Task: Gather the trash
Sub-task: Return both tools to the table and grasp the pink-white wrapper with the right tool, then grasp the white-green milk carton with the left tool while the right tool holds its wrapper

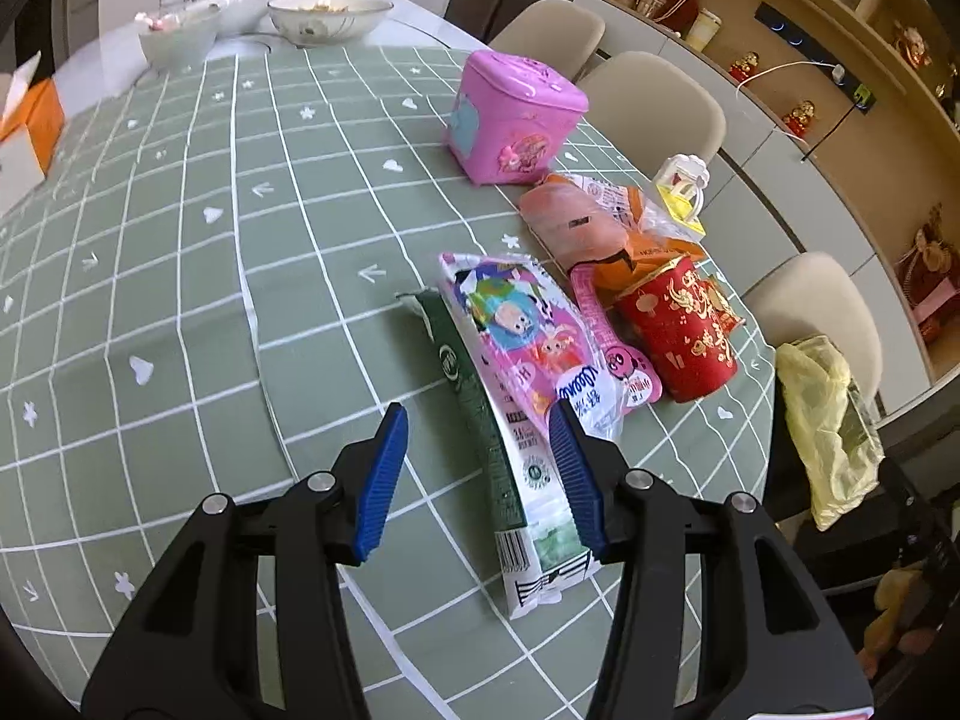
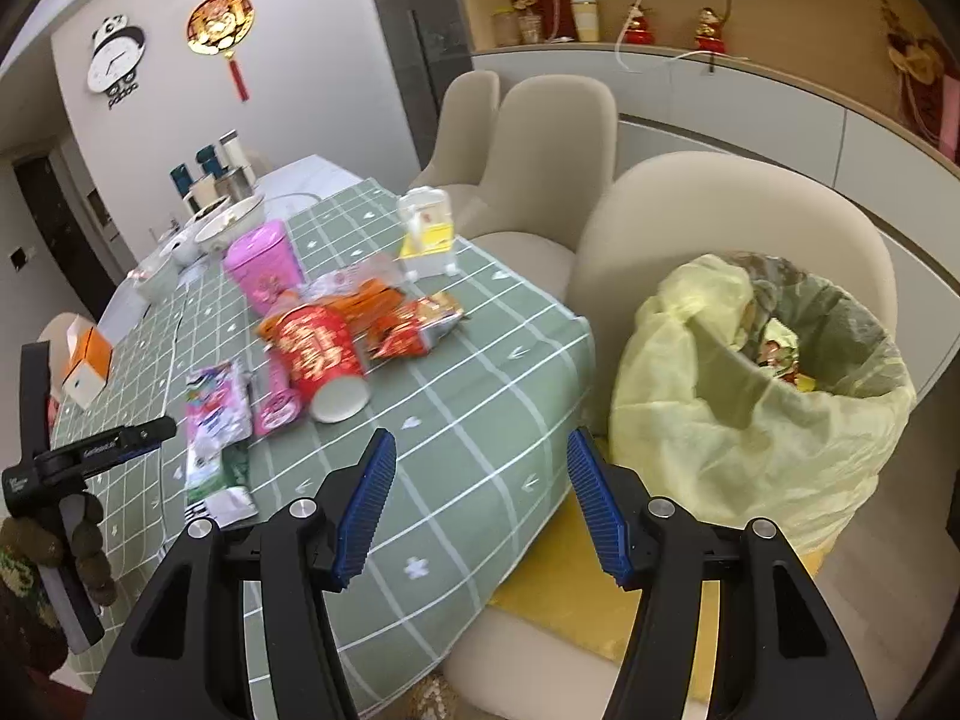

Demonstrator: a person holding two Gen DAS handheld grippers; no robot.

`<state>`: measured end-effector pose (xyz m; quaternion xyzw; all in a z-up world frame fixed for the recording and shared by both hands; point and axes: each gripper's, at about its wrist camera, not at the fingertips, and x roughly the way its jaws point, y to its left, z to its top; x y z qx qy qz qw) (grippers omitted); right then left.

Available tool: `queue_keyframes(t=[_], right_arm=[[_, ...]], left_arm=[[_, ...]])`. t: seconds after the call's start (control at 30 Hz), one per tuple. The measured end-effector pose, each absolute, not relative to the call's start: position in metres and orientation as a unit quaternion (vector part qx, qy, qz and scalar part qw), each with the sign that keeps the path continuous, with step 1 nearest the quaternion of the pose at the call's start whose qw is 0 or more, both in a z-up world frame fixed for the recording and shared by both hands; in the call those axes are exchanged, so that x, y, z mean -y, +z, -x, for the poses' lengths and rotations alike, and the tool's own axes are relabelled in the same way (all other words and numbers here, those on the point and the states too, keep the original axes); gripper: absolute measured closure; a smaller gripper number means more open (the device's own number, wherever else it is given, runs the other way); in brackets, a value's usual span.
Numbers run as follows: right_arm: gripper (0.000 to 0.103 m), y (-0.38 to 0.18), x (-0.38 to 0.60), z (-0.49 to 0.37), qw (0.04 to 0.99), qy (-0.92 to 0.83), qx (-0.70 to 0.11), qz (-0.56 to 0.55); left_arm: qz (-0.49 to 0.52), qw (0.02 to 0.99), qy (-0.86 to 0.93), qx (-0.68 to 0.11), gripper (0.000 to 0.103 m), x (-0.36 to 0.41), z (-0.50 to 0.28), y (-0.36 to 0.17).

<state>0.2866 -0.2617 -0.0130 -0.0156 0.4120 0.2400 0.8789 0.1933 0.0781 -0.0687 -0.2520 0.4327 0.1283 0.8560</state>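
Observation:
Trash lies on the green checked tablecloth (image 1: 180, 276): a flattened green and white milk carton (image 1: 510, 480), a pink cartoon wrapper (image 1: 528, 330) on it, a red paper cup (image 1: 678, 330) on its side, an orange snack bag (image 1: 582, 216). My left gripper (image 1: 480, 420) is open, its fingers straddling the carton just above it. My right gripper (image 2: 480, 450) is open and empty over the table's corner, left of the bin with a yellow bag (image 2: 762, 396), which holds some trash. The cup (image 2: 318, 354), the wrapper (image 2: 216, 414) and a red snack bag (image 2: 414, 330) show in the right wrist view.
A pink box (image 1: 516, 114) and a white and yellow toy (image 1: 681, 192) stand past the trash. Bowls (image 1: 324, 15) sit at the far end, an orange tissue box (image 1: 30, 126) at the left. Beige chairs (image 2: 720, 222) line the table's right side.

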Motion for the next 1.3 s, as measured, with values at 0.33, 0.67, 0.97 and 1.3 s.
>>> queue_keyframes(t=[0.33, 0.67, 0.97, 1.3], right_arm=[[0.047, -0.028, 0.175, -0.264, 0.843, 0.330, -0.420, 0.055], [0.047, -0.063, 0.048, -0.278, 0.801, 0.415, -0.422, 0.089], [0.078, -0.088, 0.016, -0.297, 0.783, 0.411, -0.459, 0.089], [0.091, -0.037, 0.093, -0.288, 0.844, 0.343, -0.410, 0.045]], left_arm=[[0.221, 0.871, 0.120, -0.422, 0.056, -0.093, -0.161, -0.054], [0.232, 0.868, 0.125, -0.421, 0.056, -0.122, -0.122, -0.059], [0.247, 0.866, 0.107, -0.422, 0.056, -0.135, -0.109, -0.061], [0.260, 0.861, 0.046, -0.435, 0.051, -0.113, -0.150, -0.071]])
